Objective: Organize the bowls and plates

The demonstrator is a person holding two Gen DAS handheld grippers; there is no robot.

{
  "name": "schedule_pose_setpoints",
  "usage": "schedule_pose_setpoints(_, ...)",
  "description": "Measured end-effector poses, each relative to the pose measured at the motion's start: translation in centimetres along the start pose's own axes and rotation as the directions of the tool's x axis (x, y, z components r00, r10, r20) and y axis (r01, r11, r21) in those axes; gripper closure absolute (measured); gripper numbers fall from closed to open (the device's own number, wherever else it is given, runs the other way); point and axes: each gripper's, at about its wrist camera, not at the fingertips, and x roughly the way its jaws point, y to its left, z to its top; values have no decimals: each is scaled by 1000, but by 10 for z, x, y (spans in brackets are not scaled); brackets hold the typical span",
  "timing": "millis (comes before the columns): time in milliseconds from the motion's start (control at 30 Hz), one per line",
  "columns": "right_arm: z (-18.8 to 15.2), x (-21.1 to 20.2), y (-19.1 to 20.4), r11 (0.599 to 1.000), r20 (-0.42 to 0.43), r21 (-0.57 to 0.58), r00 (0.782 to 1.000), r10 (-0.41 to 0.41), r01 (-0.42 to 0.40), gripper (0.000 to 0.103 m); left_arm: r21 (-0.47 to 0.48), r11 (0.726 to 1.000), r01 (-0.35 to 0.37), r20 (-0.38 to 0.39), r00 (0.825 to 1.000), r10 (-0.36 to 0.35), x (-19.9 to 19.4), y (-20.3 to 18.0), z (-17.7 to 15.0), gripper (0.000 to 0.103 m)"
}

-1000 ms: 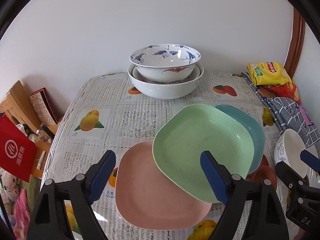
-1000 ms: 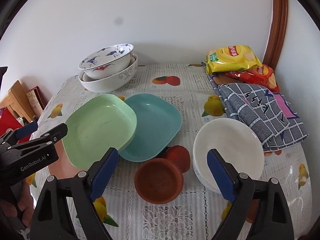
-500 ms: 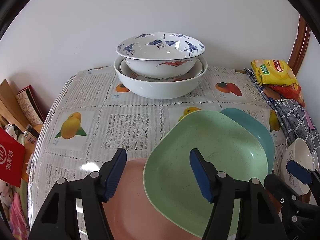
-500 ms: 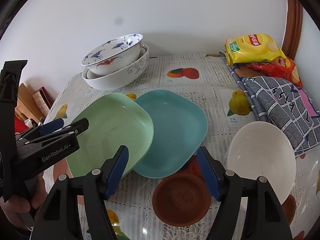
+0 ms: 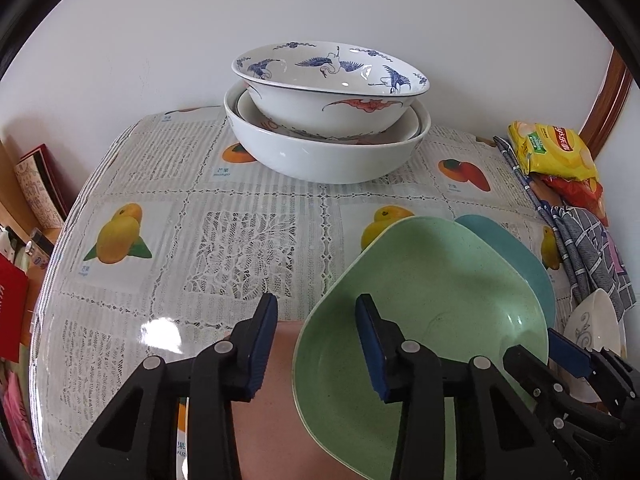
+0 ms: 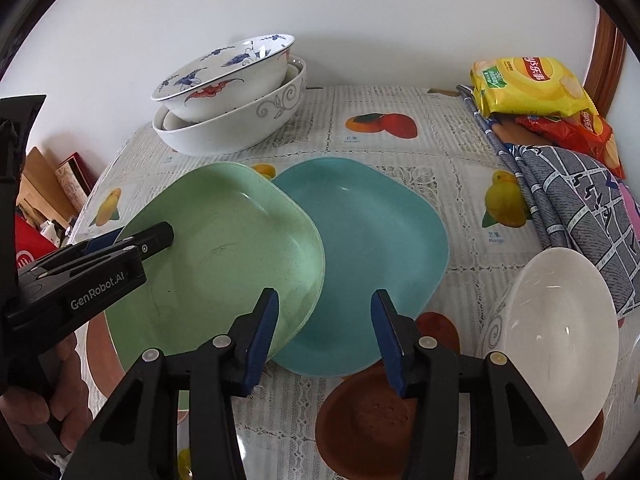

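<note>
A green plate (image 5: 432, 312) (image 6: 224, 248) lies overlapping a pink plate (image 5: 276, 420) and a teal plate (image 6: 368, 256) (image 5: 508, 252). My left gripper (image 5: 316, 340) is open, its jaws astride the green plate's left rim. It also shows in the right wrist view (image 6: 132, 240). My right gripper (image 6: 324, 336) is open, its jaws astride the near edges of the green and teal plates. A brown bowl (image 6: 368, 416) and a white bowl (image 6: 560, 336) sit near the front right. A blue-patterned bowl (image 5: 332, 80) is nested in a large white bowl (image 5: 324, 152) at the back.
A yellow snack bag (image 6: 528, 88), a red bag (image 6: 580, 132) and a checked cloth (image 6: 580, 204) lie along the table's right side. The table's left edge (image 5: 60, 248) drops off to boxes and books.
Both grippers have moved forward and lower toward the plates, and their jaws have narrowed. The plates and bowls have not moved.
</note>
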Motion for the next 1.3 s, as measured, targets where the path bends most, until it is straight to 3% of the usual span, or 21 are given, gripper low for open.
schedule_pose_setpoints(200, 1, 1, 5, 1000, -1, -10, 1000, 7, -7, 85, 13, 999, 35, 3, 999, -35, -4, -4, -3, 82)
schedule_pose_setpoints(433, -2, -5, -2, 999, 8, 33, 1000, 19, -20, 88, -4, 998, 58, 20, 998, -58, -18, -2, -9, 88)
schedule_pose_setpoints(1300, -24, -103, 5, 1000, 168, 27, 986, 6, -11, 88, -19, 995, 95, 136, 987, -91, -109, -9, -34, 88)
